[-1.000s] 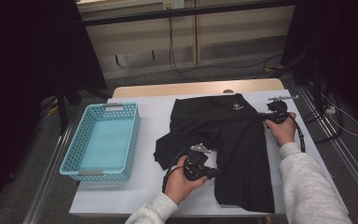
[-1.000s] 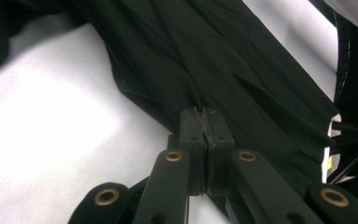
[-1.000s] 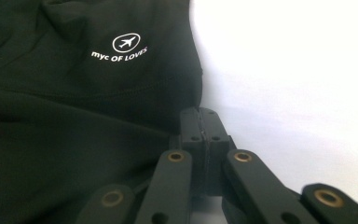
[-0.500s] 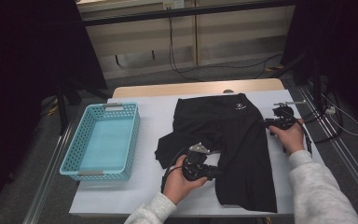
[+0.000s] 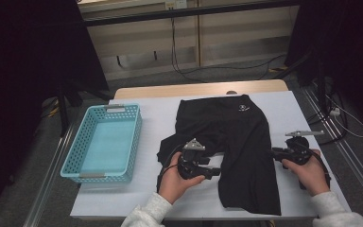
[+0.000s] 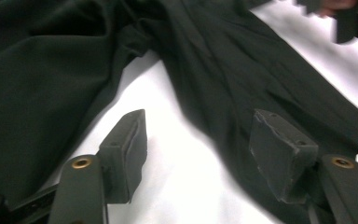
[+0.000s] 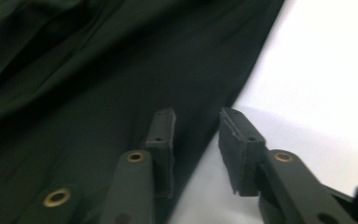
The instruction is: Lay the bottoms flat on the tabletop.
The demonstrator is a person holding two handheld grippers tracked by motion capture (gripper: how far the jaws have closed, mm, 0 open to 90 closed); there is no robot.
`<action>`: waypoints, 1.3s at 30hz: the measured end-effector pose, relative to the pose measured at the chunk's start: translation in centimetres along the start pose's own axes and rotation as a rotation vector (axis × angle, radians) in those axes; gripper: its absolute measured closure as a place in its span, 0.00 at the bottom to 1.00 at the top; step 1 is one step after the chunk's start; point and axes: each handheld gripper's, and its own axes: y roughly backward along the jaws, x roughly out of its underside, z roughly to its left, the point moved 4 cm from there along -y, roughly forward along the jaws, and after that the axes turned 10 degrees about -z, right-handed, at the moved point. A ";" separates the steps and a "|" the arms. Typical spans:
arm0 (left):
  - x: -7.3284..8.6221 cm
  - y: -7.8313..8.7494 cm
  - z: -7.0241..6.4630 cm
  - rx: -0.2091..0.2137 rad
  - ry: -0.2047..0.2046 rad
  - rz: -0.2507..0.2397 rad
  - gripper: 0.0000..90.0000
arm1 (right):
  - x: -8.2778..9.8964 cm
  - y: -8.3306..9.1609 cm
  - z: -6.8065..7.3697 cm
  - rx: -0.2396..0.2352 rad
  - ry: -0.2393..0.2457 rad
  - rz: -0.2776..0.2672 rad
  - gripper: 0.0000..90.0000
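High view: black fabric shorts (image 5: pixel 236 151) lie flat mid-table, right of teal plastic basket (image 5: pixel 101 144). Left gripper (image 5: pixel 216 172) just opened, nothing clamped; right gripper (image 5: pixel 274 152) narrowing at shorts' right edge, pads apart. Likely re-gripping btwn folds; next, pinch hem.

Lab: dark curtains (image 5: pixel 33 56), loose cables (image 5: pixel 227 71)

Black fabric garment (image 5: pixel 236 146) spread on white-covered table (image 5: pixel 160 118), centre-right. Light-blue perforated plastic basket (image 5: pixel 73 163) left of it, apart. Left claw (image 5: pixel 215 172) at garment's left edge, right claw (image 5: pixel 275 152) at right edge.
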 end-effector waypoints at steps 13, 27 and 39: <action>-0.4 1.6 1.4 -0.046 0.010 -0.032 0.37 | 1.8 1.5 0.6 -0.061 -0.049 -0.004 1.00; -0.4 2.3 2.4 -0.085 0.008 -0.037 0.33 | 1.4 3.0 -2.5 -0.020 -0.030 0.049 1.00; -0.5 2.9 3.1 -0.112 0.002 -0.039 0.29 | 1.2 3.3 -2.7 0.036 0.022 0.034 0.86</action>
